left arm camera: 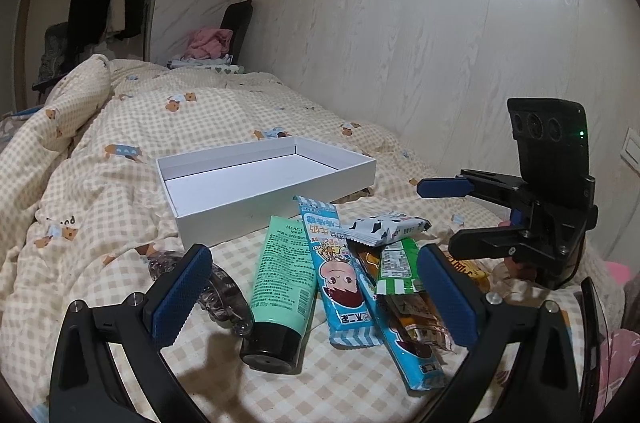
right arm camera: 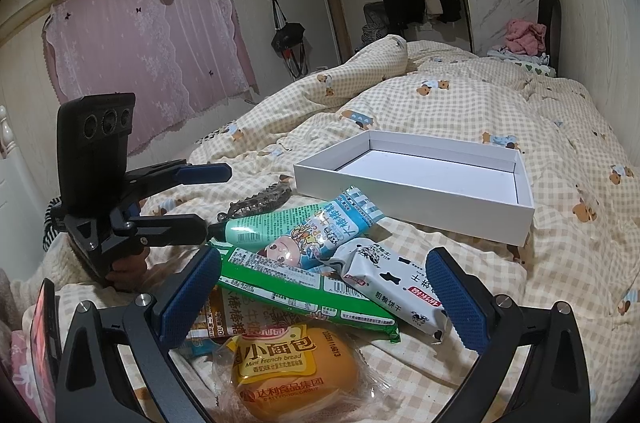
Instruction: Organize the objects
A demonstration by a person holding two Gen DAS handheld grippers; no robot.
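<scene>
Basically nothing packed yet: white box (left arm camera: 256,183) empty on bed, snack pile (right arm camera: 312,271) w/ green tube (left arm camera: 282,283) just before it. Both tongs spread, left tongs (left arm camera: 316,295), right tongs (right arm camera: 320,299). Risk: overlapping wrappers, soft duvet, so a grab may drag neighbours.

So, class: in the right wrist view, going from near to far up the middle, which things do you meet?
Mini French bread packet → green snack packet → blue cartoon candy packet → white box → bear-print quilt.
</scene>
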